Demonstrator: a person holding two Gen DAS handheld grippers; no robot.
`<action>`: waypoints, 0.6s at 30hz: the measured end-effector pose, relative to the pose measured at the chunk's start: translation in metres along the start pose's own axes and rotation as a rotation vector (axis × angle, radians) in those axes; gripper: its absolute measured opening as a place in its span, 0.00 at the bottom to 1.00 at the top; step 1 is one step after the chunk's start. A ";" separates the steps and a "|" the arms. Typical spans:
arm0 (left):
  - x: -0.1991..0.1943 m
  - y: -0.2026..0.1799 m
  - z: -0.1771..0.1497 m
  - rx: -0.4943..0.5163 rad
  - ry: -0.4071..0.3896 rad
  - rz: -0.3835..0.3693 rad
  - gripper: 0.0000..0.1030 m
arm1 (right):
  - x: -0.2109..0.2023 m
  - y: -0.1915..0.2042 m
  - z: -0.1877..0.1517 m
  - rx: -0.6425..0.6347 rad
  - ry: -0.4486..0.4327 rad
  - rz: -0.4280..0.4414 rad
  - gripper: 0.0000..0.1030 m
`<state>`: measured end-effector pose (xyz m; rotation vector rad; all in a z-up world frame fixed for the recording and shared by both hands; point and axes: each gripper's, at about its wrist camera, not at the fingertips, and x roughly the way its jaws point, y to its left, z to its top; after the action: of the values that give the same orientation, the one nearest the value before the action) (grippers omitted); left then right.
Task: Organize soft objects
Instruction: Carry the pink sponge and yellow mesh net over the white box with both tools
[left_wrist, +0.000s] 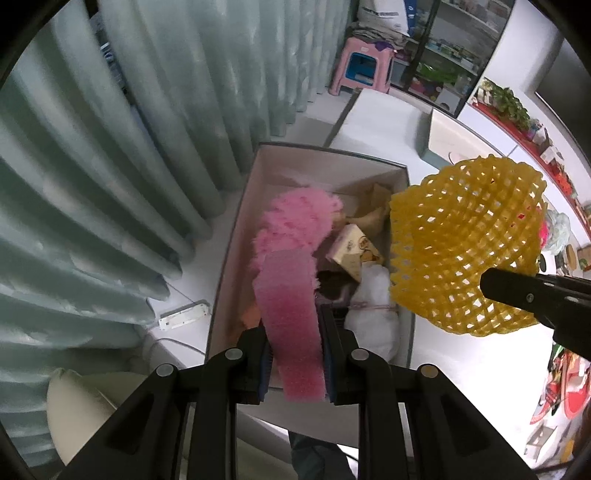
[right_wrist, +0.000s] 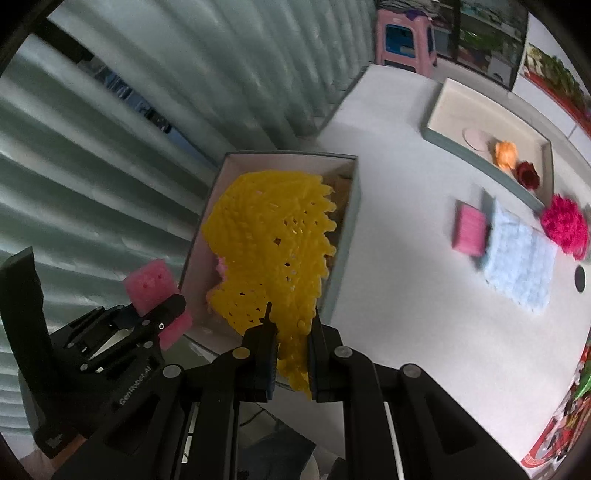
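Two grippers each carry something soft above the white table (right_wrist: 424, 295). Nearest in the left wrist view, the left gripper (left_wrist: 295, 350) has its jaws clamped on a strip of pink foam (left_wrist: 291, 314), which hangs down over the open box (left_wrist: 236, 229). In the right wrist view, the right gripper (right_wrist: 291, 354) is pinched on the lower edge of a yellow foam net (right_wrist: 269, 243), and the net spreads across the box opening. Inside the box lie a fluffy pink thing (left_wrist: 295, 221), a small printed carton (left_wrist: 354, 251) and a white cloth bundle tied with string (left_wrist: 373, 314). Just beside the box on the table sits a white power strip (left_wrist: 184, 314). Further across the table rest a pink sponge (right_wrist: 469, 229), touching a pale blue cloth (right_wrist: 521, 262), and a bright magenta pompom (right_wrist: 565, 225) at the cloth's far end. Beyond them stands a shallow tray (right_wrist: 480, 158) holding an orange flower (right_wrist: 506, 153) and a dark red flower (right_wrist: 528, 173). Pale green curtains (left_wrist: 110, 166) hang along the table's far side, with a pink stool (left_wrist: 364, 64) past its end.
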<state>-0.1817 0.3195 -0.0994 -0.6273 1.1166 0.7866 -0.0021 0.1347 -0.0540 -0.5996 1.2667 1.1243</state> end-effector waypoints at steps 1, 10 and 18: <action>0.001 0.002 0.001 -0.003 0.000 0.000 0.23 | 0.001 0.004 0.001 -0.007 0.003 -0.002 0.14; 0.005 0.009 0.002 -0.010 -0.005 -0.005 0.23 | 0.003 0.018 0.008 -0.036 0.024 -0.028 0.14; 0.010 0.010 0.005 -0.023 0.001 -0.030 0.23 | 0.001 0.026 0.015 -0.066 0.025 -0.055 0.14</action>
<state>-0.1853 0.3313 -0.1074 -0.6627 1.0982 0.7749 -0.0191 0.1579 -0.0456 -0.6963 1.2313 1.1195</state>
